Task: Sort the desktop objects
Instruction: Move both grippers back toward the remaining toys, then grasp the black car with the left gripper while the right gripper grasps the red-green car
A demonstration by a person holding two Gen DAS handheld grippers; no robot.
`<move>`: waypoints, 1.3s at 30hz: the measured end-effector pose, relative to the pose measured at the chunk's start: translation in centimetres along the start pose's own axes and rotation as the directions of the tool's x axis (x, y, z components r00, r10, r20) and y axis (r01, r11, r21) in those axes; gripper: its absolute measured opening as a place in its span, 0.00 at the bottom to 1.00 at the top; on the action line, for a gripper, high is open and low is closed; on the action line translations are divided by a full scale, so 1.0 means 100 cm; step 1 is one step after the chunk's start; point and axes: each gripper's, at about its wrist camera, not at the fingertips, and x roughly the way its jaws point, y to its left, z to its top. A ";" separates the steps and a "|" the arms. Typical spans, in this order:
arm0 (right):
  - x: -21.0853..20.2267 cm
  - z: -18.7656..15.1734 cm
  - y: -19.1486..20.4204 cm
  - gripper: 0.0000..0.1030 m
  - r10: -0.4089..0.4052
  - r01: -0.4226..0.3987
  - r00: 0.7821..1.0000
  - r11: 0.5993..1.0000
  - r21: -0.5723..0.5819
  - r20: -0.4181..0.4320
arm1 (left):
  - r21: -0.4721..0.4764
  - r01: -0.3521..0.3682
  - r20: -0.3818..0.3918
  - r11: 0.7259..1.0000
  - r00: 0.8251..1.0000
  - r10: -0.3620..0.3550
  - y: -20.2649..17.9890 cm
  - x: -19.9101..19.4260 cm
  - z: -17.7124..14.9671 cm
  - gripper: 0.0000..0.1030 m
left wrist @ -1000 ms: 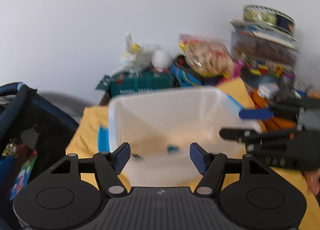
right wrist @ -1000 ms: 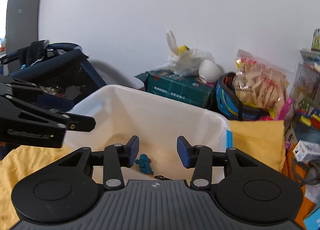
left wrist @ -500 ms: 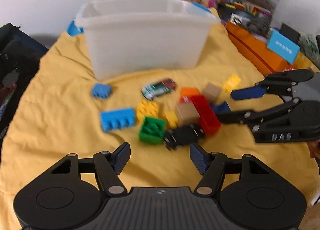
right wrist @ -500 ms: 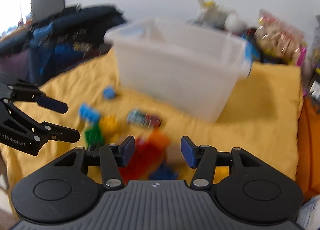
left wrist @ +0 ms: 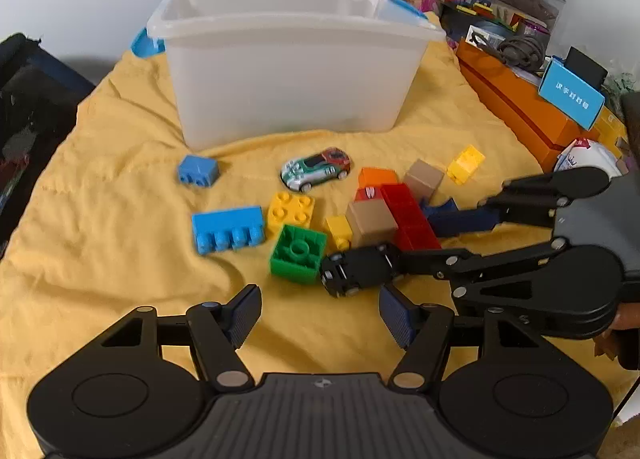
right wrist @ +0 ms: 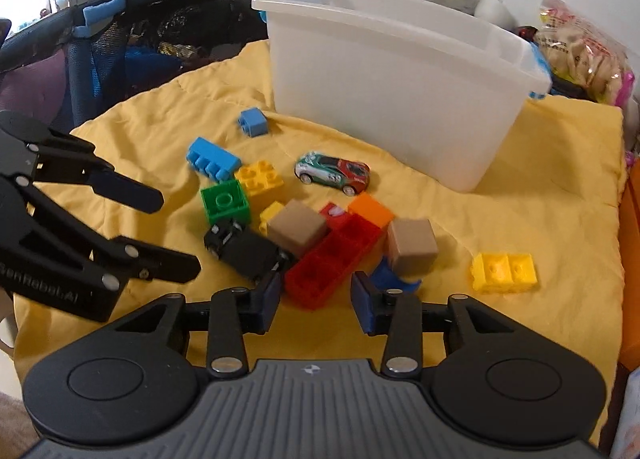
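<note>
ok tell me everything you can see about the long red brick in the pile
The long red brick looks like glossy translucent plastic. It lies on the yellow cloth hollow underside up, showing a row of square cells. It sits mid-pile, with a tan block against one long side, an orange brick at its far end and a black toy car beside its near end. The right gripper is closing just short of its near end.

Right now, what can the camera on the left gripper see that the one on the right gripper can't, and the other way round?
Only the left wrist view shows the orange box with the blue card leaning on it, off to the right of the yellow cloth.

Only the right wrist view shows the dark mesh basket and a bright window at far left.

Both show the white bin, the green-and-red toy car, the black toy car, the red brick and the green brick. Each also catches the other gripper.
</note>
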 end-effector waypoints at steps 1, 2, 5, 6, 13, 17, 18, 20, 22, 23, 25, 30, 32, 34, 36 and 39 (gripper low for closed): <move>0.004 0.001 -0.001 0.41 0.001 -0.001 1.000 1.000 0.005 -0.003 | 0.004 -0.004 0.004 1.000 1.000 0.004 0.001 0.000 0.002 0.67; 0.008 0.001 -0.001 0.39 0.004 -0.004 1.000 1.000 0.010 -0.006 | 0.003 -0.008 0.005 1.000 1.000 0.008 0.003 0.000 0.003 0.67; 0.011 -0.001 -0.003 0.31 -0.032 0.032 0.999 0.999 0.005 -0.023 | -0.013 -0.006 -0.001 1.000 1.000 0.006 0.009 0.006 0.007 0.67; 0.010 -0.002 -0.004 0.29 -0.052 0.052 0.998 0.999 0.001 -0.028 | -0.011 -0.004 -0.003 1.000 1.000 0.004 0.010 0.008 0.008 0.66; 0.004 -0.016 -0.028 0.28 -0.118 0.121 0.991 0.991 0.056 -0.066 | 0.030 0.037 -0.011 0.999 0.999 -0.036 0.003 0.014 0.012 0.63; -0.009 -0.013 -0.023 0.29 -0.094 0.094 0.996 0.994 0.050 -0.011 | 0.220 0.045 -0.002 0.975 0.999 -0.046 -0.024 0.011 0.011 0.53; -0.012 -0.011 -0.020 0.31 -0.097 0.097 0.995 0.995 0.039 0.006 | 0.282 0.050 0.001 0.958 0.999 -0.053 -0.032 0.009 0.009 0.52; -0.013 -0.006 -0.018 0.31 -0.117 0.117 0.993 0.993 0.032 0.008 | 0.409 0.067 -0.007 0.910 0.998 -0.070 -0.046 0.009 0.005 0.52; -0.014 -0.004 -0.021 0.31 -0.117 0.117 0.993 0.992 0.051 0.011 | 0.507 0.056 -0.028 0.860 0.998 -0.048 -0.055 0.017 0.003 0.51; -0.013 -0.004 -0.023 0.31 -0.117 0.116 0.993 0.991 0.065 0.010 | 0.537 0.067 -0.048 0.841 0.998 -0.049 -0.057 0.024 0.004 0.50; -0.012 -0.006 -0.026 0.31 -0.119 0.118 0.993 0.990 0.082 0.000 | 0.565 0.076 -0.069 0.821 0.997 -0.045 -0.055 0.036 0.006 0.46; -0.013 -0.015 -0.027 0.31 -0.122 0.124 0.992 0.985 0.122 -0.019 | 0.532 0.099 -0.093 0.841 0.994 -0.059 -0.041 0.044 0.024 0.28; -0.015 -0.017 -0.025 0.31 -0.126 0.127 0.992 0.984 0.122 -0.023 | 0.400 0.158 -0.127 0.903 0.985 -0.116 -0.028 0.041 0.032 0.23; -0.018 -0.020 -0.024 0.31 -0.126 0.128 0.992 0.985 0.118 -0.021 | 0.216 0.232 -0.152 0.948 0.967 -0.202 -0.013 0.033 0.033 0.18; -0.020 -0.022 -0.023 0.31 -0.131 0.132 0.991 0.985 0.115 -0.018 | 0.091 0.266 -0.158 0.960 0.955 -0.250 -0.005 0.023 0.024 0.18; -0.022 -0.026 -0.023 0.31 -0.129 0.130 0.991 0.984 0.118 -0.016 | -0.118 0.307 -0.169 0.944 0.931 -0.324 0.006 0.015 0.004 0.18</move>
